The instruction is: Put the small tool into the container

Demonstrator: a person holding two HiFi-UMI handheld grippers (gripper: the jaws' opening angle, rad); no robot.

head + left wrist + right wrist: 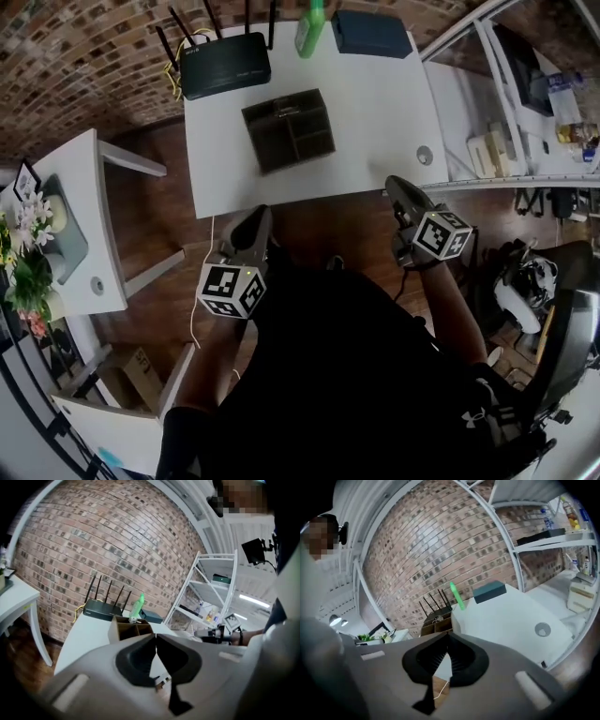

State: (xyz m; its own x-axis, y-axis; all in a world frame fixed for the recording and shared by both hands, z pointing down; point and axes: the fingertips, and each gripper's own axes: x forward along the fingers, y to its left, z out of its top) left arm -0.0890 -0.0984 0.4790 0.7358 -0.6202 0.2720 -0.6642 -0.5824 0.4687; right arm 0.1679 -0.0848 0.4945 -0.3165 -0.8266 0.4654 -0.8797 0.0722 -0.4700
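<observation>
The job looks done to me: the small tool (133, 619) seems to lie in the container (121, 630) at 12 o'clock on the worktop (375, 103), and my left fingers (136, 660) and right fingers (464, 660) are pressed together, holding nothing.

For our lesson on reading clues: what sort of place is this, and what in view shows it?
Probably an office or workroom: a white desk carrying a router with antennas, metal shelves of supplies beside it, and a brick wall behind.
</observation>
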